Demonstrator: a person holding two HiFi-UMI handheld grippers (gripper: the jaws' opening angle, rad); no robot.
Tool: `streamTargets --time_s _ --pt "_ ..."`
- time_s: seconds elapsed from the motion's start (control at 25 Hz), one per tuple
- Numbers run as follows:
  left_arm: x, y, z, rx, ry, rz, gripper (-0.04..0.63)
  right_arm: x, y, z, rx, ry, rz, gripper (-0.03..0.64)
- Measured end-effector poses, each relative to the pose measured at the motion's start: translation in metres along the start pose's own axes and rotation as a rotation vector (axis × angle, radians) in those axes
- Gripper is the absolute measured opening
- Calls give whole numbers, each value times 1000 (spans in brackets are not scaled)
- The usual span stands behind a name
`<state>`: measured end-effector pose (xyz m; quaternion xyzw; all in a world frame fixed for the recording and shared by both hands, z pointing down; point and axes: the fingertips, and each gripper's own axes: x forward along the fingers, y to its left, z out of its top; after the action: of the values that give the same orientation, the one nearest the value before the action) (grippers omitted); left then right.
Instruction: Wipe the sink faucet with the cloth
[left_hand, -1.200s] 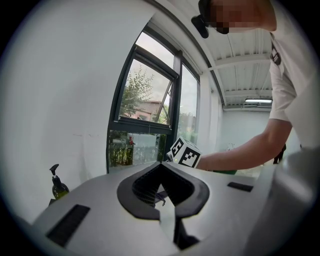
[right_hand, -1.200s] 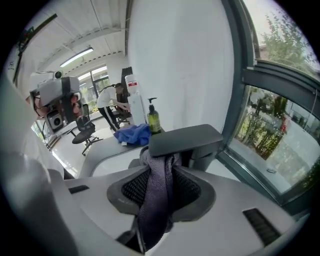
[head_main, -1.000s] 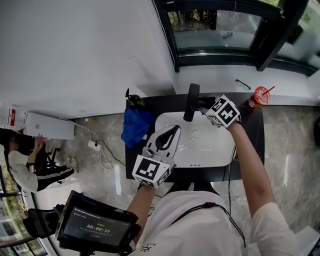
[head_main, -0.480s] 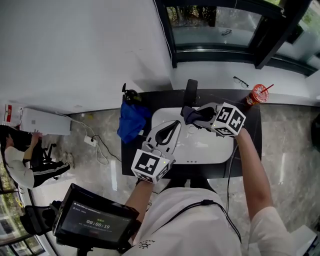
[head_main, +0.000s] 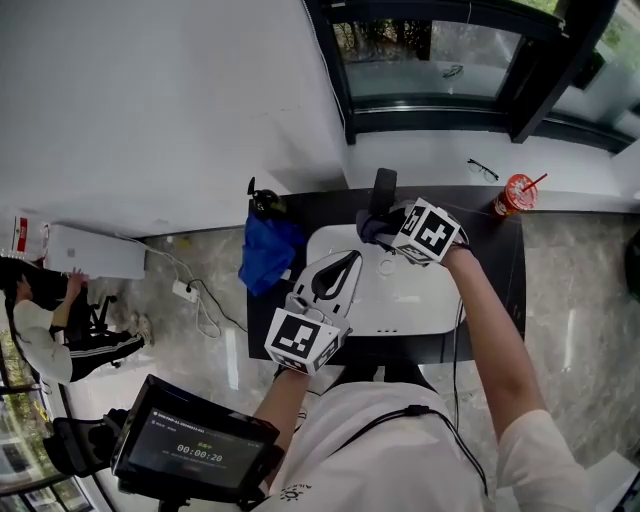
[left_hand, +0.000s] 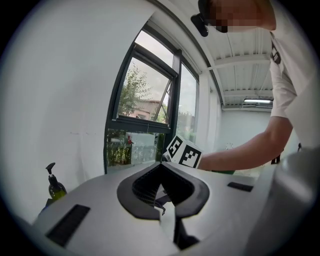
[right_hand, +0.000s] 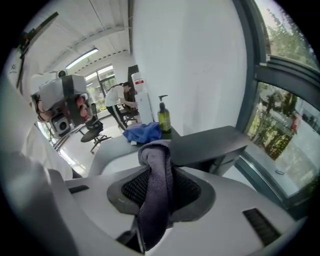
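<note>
Dark worktop (head_main: 505, 265) holds white sink (head_main: 415, 300), black faucet (head_main: 384, 190) at twelve o'clock. Right tongs (head_main: 392, 226) grasp grey cloth (right_hand: 156, 190) beside faucet stem, seemingly mid-wipe; next stroke needs pressure along spout. Left tongs (head_main: 350, 258) clenched empty, seven o'clock

Bright, even daylight comes through the window (head_main: 430, 60) at top; the white sink (head_main: 425, 300) nearly washes out. Gripper views bulge, with black vignetted corners.

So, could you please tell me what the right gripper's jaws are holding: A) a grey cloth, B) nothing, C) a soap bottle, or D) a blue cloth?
A: the right gripper view shows a grey cloth pinched between its jaws.
</note>
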<state>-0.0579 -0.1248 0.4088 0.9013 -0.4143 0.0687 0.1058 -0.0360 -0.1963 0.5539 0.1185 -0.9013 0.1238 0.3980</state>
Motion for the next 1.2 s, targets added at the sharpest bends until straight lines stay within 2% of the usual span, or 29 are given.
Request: streamTargets --time_s 0.16,0.28,0.36,0.44,0.6,0.68,0.76,0.88,1.0,1.2 --pt "-3 2 0 4 0 1 -6 -15 -40 -9 84 -30 -168 120" --pt "-4 4 0 4 -3 2 -6 -32 -54 -24 129 -48 -225 120" --pt "-5 3 1 4 -4 1 -6 -44 -52 -37 157 -70 -220 120" --pt "-5 4 1 3 -4 1 -6 -54 -41 -44 165 -108 -177 120" --pt "-6 5 1 2 -4 2 -6 -56 8 -34 76 -169 -6 120" --pt "-5 5 1 2 -5 0 -6 -44 30 -27 30 -160 67 120" --pt "-4 3 2 5 -5 -3 -6 -28 40 -22 6 -126 103 120" --pt "-3 2 3 9 -6 -2 -6 -5 32 -19 -1 -40 87 120" --pt "-5 4 1 8 -3 8 -6 4 16 -15 40 -13 66 120" --pt "-10 8 -3 3 2 20 -6 -7 -27 -18 139 -26 -73 120"
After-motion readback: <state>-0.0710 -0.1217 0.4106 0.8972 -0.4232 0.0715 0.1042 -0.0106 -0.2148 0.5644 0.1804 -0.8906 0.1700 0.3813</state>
